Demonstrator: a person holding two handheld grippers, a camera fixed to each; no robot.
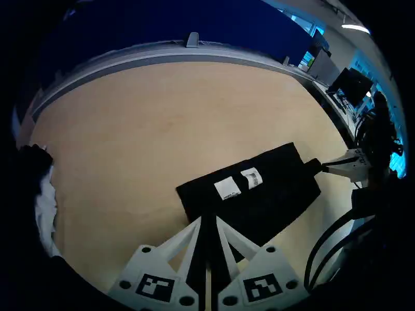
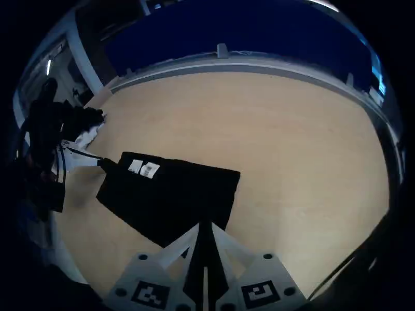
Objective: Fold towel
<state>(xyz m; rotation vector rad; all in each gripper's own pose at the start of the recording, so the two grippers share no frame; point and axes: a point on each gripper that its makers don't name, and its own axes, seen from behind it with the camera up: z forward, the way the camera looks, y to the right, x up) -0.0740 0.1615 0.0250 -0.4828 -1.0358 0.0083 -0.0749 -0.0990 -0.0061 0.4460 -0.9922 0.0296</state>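
Note:
A black towel (image 1: 259,199) with two white labels (image 1: 239,182) lies flat on the light wooden table (image 1: 155,124). My left gripper (image 1: 208,220) is shut on the towel's near edge, with black cloth between its white fingers. In the same view the right gripper (image 1: 332,166) pinches the towel's far right corner. In the right gripper view the towel (image 2: 171,199) spreads to the left, and my right gripper (image 2: 206,224) is shut on its near corner. There the left gripper (image 2: 91,161) grips the corner beside the labels (image 2: 143,168), held by a dark-sleeved hand.
A grey rim (image 1: 155,54) and a blue partition (image 1: 181,23) close the table's far side. A white and dark cloth pile (image 1: 44,199) sits at the left edge, also seen as cloth (image 2: 89,129). Monitors (image 1: 353,85) stand beyond the right end.

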